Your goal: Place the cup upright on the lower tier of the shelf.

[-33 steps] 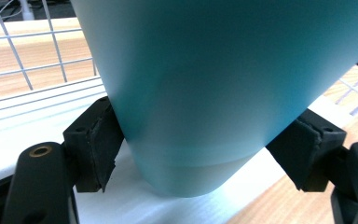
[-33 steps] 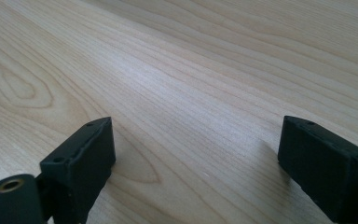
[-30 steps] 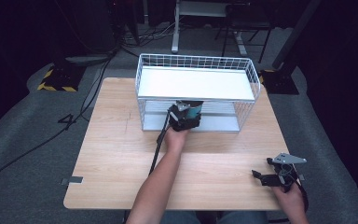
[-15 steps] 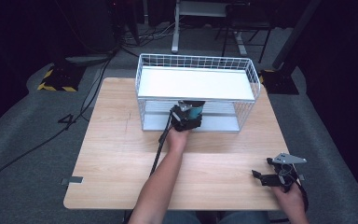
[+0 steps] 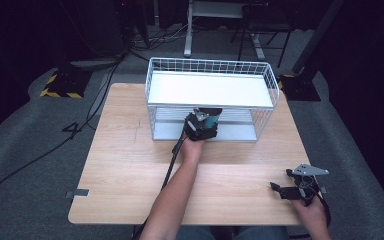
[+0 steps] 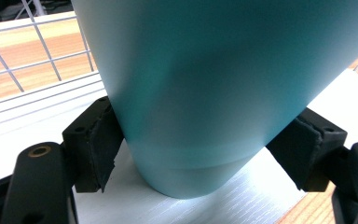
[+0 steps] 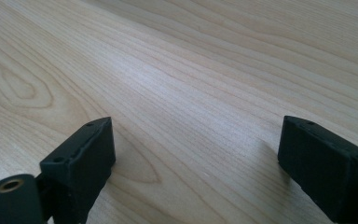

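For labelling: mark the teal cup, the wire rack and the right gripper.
teal cup [image 6: 205, 93], left gripper view, on its side wall.
wire rack [image 5: 210, 66], high view, on its back top rim.
right gripper [image 7: 193, 163], right gripper view, midway between its jaws.

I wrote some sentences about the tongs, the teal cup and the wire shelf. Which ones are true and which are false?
1. The left tongs are closed on the teal cup. True.
2. The cup stands on the top shelf of the white wire rack. False: it sits on the lower shelf, under the top board.
3. The right tongs are gripping a spoon. False: they are open, with bare wooden table between them.
4. The right tongs rest near the table's front right corner. True.
5. The cup is bright red. False: it is teal.
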The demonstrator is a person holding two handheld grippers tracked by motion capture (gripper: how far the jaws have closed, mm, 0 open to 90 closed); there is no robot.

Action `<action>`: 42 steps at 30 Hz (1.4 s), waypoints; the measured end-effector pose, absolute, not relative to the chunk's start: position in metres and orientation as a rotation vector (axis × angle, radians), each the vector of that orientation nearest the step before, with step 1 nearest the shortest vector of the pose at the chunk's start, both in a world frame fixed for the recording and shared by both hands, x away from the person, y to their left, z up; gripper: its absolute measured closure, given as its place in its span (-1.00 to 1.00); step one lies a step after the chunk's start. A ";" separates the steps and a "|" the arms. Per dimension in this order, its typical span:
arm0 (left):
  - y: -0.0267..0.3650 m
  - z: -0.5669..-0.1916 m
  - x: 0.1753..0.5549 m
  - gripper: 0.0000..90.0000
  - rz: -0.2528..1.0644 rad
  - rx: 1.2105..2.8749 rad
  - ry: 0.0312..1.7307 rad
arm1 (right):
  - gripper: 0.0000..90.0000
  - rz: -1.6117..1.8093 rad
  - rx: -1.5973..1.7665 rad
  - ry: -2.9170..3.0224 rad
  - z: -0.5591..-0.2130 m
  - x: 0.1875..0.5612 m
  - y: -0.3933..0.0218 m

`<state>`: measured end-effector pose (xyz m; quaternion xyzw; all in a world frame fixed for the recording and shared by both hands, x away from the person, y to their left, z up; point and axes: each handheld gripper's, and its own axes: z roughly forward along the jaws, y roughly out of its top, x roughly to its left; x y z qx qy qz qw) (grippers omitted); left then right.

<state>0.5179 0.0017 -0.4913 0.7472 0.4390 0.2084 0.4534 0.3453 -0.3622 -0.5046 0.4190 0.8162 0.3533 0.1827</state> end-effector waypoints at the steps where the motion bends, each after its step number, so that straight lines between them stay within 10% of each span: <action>1: 0.002 -0.491 0.518 -0.49 0.514 1.844 1.083 | -0.75 0.997 1.182 2.303 -0.505 0.345 -0.362; 42: 0.078 -0.441 0.428 -0.65 0.496 1.813 0.999 | -0.75 0.998 1.182 2.303 -0.505 0.345 -0.362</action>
